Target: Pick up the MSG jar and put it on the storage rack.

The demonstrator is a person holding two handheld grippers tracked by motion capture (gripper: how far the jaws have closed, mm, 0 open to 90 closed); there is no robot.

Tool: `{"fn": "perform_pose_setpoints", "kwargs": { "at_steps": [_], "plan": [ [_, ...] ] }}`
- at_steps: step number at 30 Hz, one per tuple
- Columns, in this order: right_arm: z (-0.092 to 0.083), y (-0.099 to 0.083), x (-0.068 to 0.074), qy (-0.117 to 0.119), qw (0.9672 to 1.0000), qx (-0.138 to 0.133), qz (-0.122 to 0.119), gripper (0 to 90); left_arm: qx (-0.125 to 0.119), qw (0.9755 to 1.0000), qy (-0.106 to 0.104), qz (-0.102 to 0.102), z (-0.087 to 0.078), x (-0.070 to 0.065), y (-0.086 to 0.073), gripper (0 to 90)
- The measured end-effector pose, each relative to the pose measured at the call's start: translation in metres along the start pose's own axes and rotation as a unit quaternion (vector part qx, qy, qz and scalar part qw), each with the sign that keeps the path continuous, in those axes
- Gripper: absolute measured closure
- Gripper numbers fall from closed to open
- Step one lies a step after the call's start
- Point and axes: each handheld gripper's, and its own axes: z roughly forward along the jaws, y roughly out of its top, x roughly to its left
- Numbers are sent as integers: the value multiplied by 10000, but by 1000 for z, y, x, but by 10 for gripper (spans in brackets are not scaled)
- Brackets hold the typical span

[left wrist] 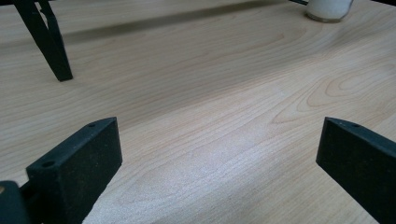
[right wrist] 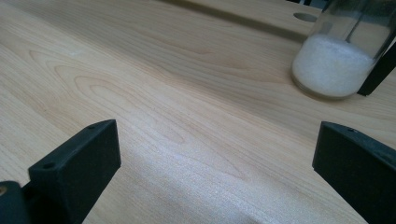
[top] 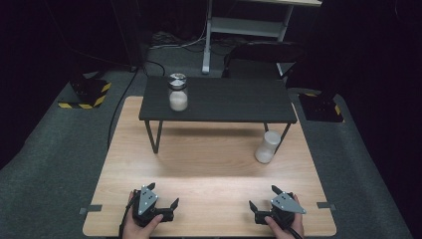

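The left gripper (top: 168,208) and the right gripper (top: 260,205) are being held low at the near edge of the wooden table (top: 209,174), both wide open and empty. An open jar (top: 266,147) of white powder is standing well ahead of the right gripper, beside the small black table (top: 219,99), on which a lidded jar (top: 177,92) is resting.

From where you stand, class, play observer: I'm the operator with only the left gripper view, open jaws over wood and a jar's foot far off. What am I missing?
Observer: A second jar, metal-lidded, stands on the small black table.
Operator: Where's the jar I glimpse?
Observer: That open jar stands by the black table's right front leg.
Operator: The other gripper?
Observer: The right gripper sits near the wooden table's front edge, jaws open.
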Motion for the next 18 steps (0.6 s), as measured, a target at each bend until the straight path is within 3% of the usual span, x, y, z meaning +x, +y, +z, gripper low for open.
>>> {"fn": "perform_pose_setpoints", "kwargs": {
  "at_steps": [7,16,18],
  "plan": [
    [0,-1,-1,15,10000,-22,18,5,56,9999,-1,-145,1,2,2,2],
    [-1,-3,3,-105,9999,-84,33,5,118,9998,30,-128,2,1,4,2],
    [-2,-5,3,-158,9996,-150,162,5,122,9998,30,-130,2,1,4,2]
  ]
}}
